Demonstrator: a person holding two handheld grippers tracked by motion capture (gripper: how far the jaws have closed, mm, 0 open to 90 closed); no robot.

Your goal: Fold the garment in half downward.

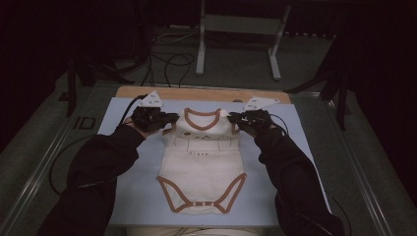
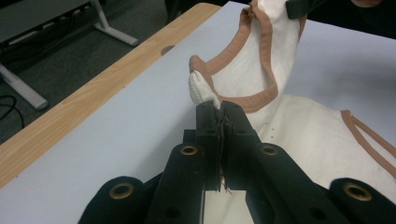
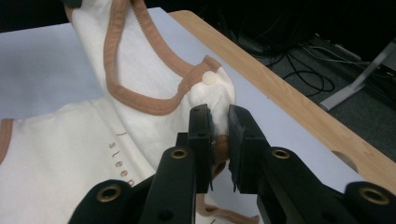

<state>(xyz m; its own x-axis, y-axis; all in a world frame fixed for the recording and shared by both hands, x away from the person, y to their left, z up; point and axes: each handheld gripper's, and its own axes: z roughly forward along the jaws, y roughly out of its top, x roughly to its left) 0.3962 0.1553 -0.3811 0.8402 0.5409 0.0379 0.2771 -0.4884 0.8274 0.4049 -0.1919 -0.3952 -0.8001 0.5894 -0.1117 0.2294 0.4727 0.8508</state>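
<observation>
A cream baby bodysuit (image 1: 201, 164) with tan trim lies face up at the middle of a pale blue mat (image 1: 123, 191), neckline toward the far wooden table edge (image 1: 196, 93); its two shoulders are lifted off the mat. The left gripper (image 1: 172, 118) is clenched on the bodysuit's left shoulder, the right gripper (image 1: 232, 117) on the other shoulder beside a snap button (image 3: 208, 78). To carry this well, I'd judge both hands should move together at equal height; keep the cloth taut across the neckline, never stretched; and hold both pinches firm.
</observation>
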